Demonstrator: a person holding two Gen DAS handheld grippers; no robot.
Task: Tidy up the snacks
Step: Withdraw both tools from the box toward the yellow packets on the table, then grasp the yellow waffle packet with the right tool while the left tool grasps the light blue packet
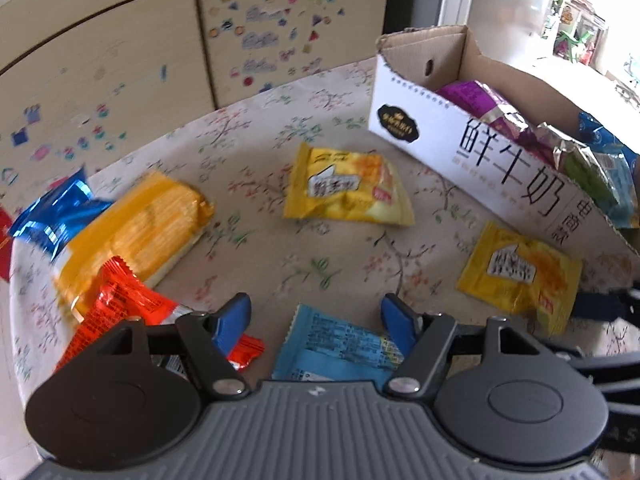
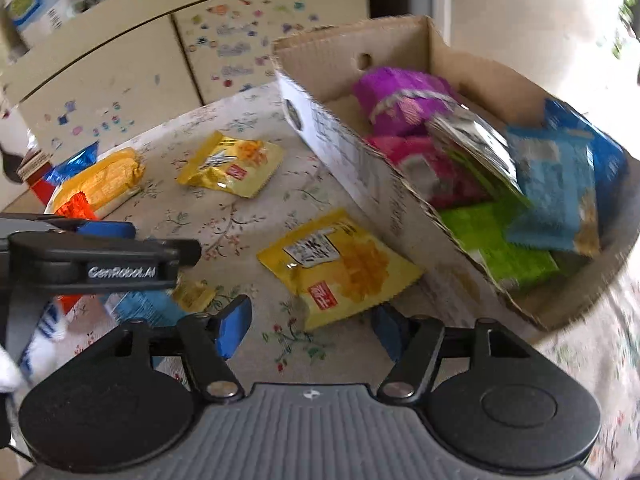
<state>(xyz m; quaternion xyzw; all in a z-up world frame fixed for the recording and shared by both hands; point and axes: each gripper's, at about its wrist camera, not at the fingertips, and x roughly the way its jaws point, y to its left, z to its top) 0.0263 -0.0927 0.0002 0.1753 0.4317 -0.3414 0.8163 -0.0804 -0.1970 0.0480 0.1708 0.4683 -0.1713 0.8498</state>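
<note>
Both hand-held grippers gape empty; only the right wrist view shows the green packet (image 2: 516,252) inside the cardboard box (image 2: 360,168).

"鲜牛奶" on the cardboard box (image 1: 420,120); "GenRobot.AI" on the left claw (image 2: 120,272).

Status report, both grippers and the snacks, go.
Left gripper open over light blue packet. Right gripper open, nearest yellow packet. Cardboard box part filled, several snacks outside. Nothing blocking.
</note>
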